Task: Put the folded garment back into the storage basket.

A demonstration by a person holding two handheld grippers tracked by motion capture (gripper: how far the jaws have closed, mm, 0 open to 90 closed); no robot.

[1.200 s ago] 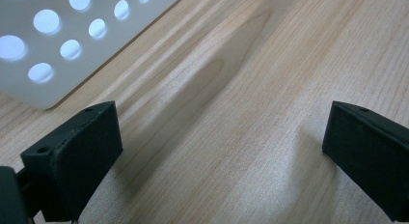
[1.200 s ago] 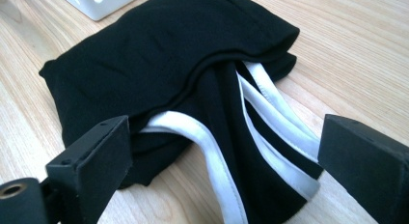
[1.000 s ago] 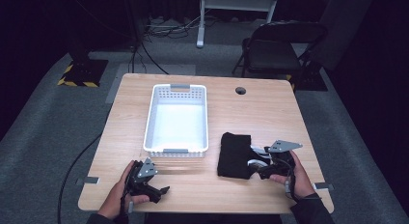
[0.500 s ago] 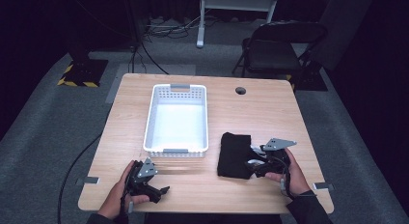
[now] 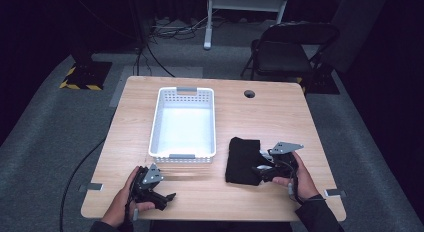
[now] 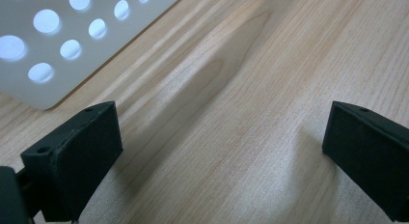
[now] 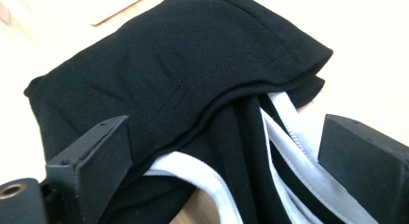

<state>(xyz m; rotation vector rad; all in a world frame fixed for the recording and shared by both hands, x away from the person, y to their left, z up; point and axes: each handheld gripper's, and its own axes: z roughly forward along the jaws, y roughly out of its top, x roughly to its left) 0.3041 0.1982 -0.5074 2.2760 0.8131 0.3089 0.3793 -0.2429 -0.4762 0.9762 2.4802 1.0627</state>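
Note:
A folded black garment (image 5: pixel 242 160) with white trim lies on the wooden table (image 5: pixel 260 112), right of a white perforated basket (image 5: pixel 184 123). My right gripper (image 5: pixel 264 168) is at the garment's right edge, open, its jaws straddling the folded cloth (image 7: pixel 193 79) and white trim (image 7: pixel 284 137). My left gripper (image 5: pixel 167 198) rests open near the table's front left edge, just below the basket. Its jaws (image 6: pixel 222 156) have bare wood between them, with a corner of the basket (image 6: pixel 58 35) at upper left.
A round cable hole (image 5: pixel 249 94) sits in the table's far right part. A black folding chair (image 5: pixel 290 52) stands behind the table. Cables run across the grey floor at the left and back.
My right gripper has edged left onto the garment's edge. The left gripper has stayed where it was.

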